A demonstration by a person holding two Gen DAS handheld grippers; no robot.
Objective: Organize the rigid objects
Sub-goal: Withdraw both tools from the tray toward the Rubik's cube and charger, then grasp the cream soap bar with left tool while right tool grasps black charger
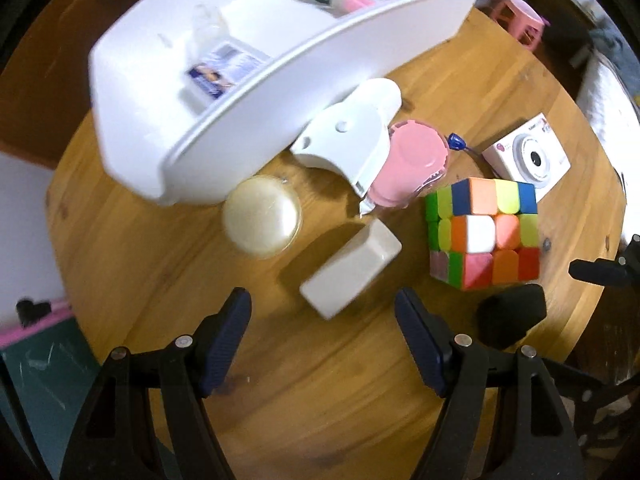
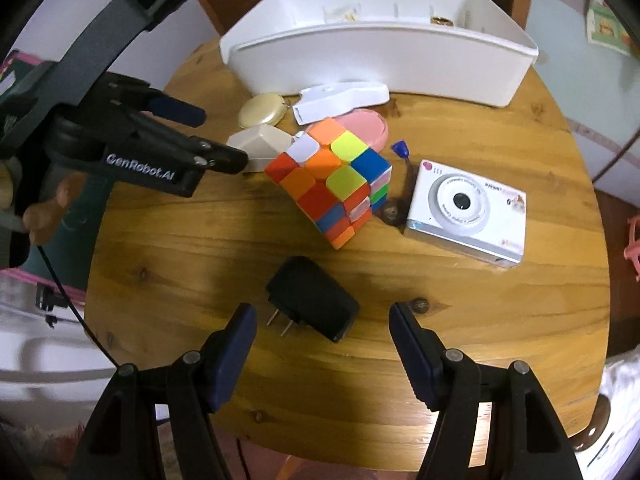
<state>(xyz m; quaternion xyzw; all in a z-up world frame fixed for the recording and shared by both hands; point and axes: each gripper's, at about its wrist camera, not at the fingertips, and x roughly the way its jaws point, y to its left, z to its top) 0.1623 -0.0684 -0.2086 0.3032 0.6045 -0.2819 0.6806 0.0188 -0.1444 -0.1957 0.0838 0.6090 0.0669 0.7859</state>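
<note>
Right wrist shows one cube (image 2: 334, 178), one camera (image 2: 466, 214), one charger (image 2: 314, 298).

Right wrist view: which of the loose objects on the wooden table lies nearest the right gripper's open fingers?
The black plug-in charger, prongs toward the right gripper. The multicoloured puzzle cube and white toy camera sit farther back.

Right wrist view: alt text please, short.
Open right tongs hover over a black plug adapter on a round wooden table. Beyond lie a colour cube, a white toy camera and a white bin; the left tongs reach in.
</note>
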